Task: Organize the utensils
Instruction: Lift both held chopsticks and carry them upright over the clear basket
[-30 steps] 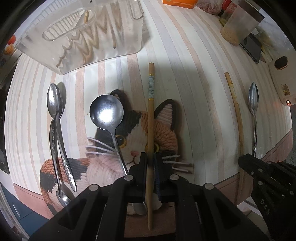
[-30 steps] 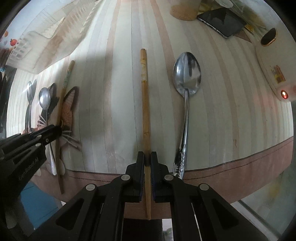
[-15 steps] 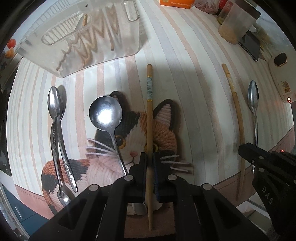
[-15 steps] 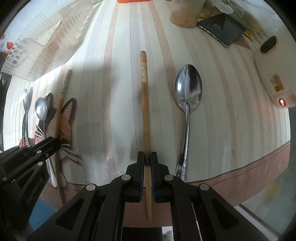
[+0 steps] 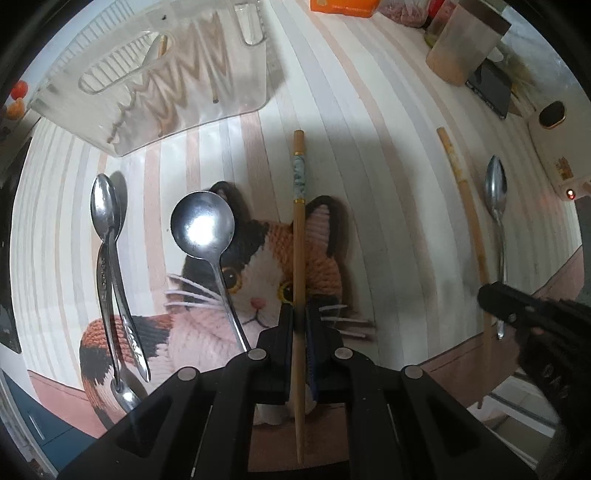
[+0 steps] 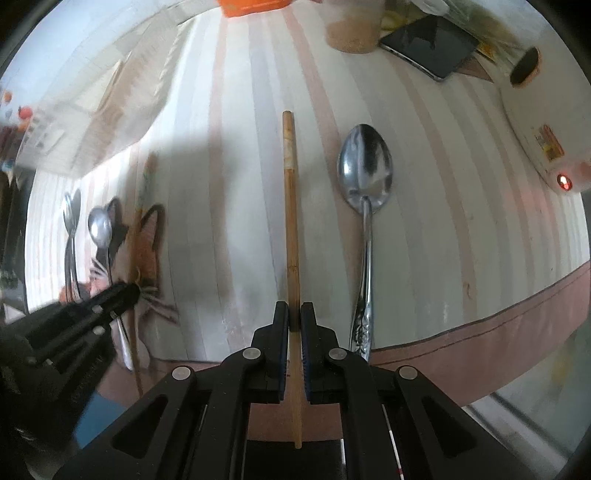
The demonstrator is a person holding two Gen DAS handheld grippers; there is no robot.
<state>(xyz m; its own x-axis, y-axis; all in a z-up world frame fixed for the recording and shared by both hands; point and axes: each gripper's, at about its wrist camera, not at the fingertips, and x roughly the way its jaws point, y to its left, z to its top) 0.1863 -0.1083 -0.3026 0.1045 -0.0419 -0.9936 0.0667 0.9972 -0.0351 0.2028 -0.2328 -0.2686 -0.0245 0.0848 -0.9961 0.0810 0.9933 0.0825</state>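
Observation:
My left gripper (image 5: 299, 314) is shut on a wooden chopstick with a patterned band (image 5: 298, 221), held above the cat-shaped mat (image 5: 258, 280). My right gripper (image 6: 294, 314) is shut on a plain wooden chopstick (image 6: 291, 206), pointing away over the striped tablecloth. A round steel spoon (image 5: 203, 225) lies on the mat. Two stacked steel spoons (image 5: 109, 236) lie to its left. A large steel spoon (image 6: 365, 184) lies to the right of the right chopstick. The clear plastic utensil tray (image 5: 166, 85) stands at the far left and holds utensils that show only dimly.
A plastic jar (image 5: 465, 48), a dark phone (image 6: 428, 48), an orange box (image 5: 343, 5) and a white appliance with a red light (image 6: 546, 147) stand along the far and right sides. The table's front edge (image 6: 480, 332) runs close below the grippers.
Both grippers have lifted and drawn back a little with their chopsticks still held. The tray and the far objects now show more fully. The spoons have not moved.

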